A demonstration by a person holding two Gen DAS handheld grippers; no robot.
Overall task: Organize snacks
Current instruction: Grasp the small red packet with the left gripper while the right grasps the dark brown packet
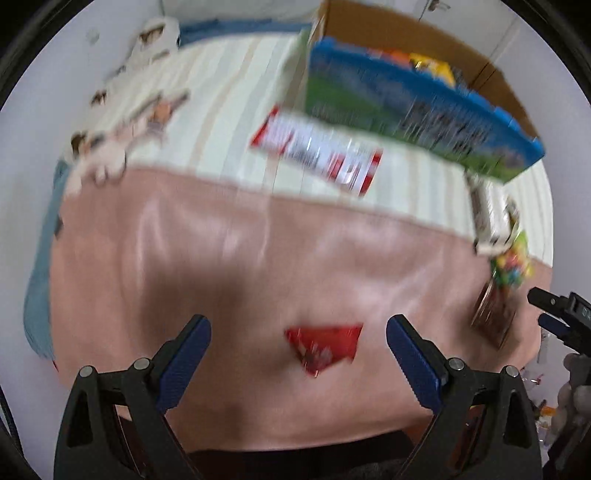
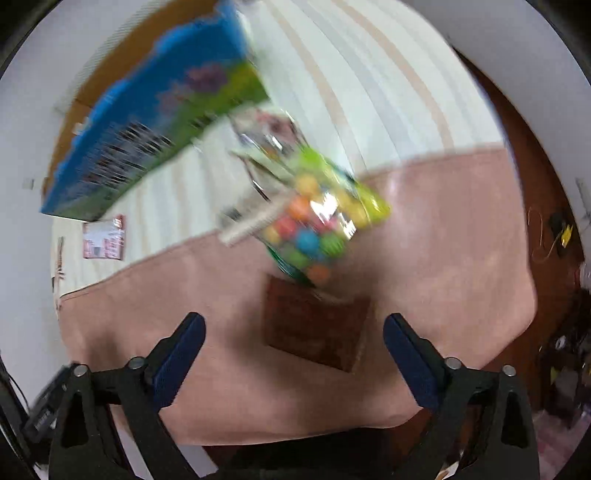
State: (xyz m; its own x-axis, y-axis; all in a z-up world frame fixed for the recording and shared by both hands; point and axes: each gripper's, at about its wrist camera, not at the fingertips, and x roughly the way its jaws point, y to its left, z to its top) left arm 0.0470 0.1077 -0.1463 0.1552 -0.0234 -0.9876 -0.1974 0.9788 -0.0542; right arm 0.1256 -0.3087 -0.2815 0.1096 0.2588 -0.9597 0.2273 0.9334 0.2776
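1. The step in hand looks like the approach to pick up loose snacks from the bed (image 1: 229,236), covered by a pink blanket (image 2: 443,236) and a pale striped sheet (image 1: 229,122). Both pictures are smeared.
2. The left gripper (image 1: 298,354) points down with its fingers (image 1: 188,354) released and empty; a small red triangular packet (image 1: 325,345), glossy and flat, lies on the blanket between them, not touched.
3. The right gripper (image 2: 293,350) has its fingers (image 2: 181,350) spread and empty, above a flat brown rectangular packet (image 2: 314,325) near the blanket's front edge.
4. Just beyond it lies a clear crinkly bag of coloured balls (image 2: 314,229), overlapping the brown packet's far edge.
5. A red-and-white wrapper (image 1: 317,155) lies flat on the sheet beside a blue-and-green carton (image 1: 417,114), which stands in front of a brown cardboard box (image 1: 406,33).
6. Next, each gripper likely needs to lower and close on thin, slippery film; a pinch at an edge seems wise.
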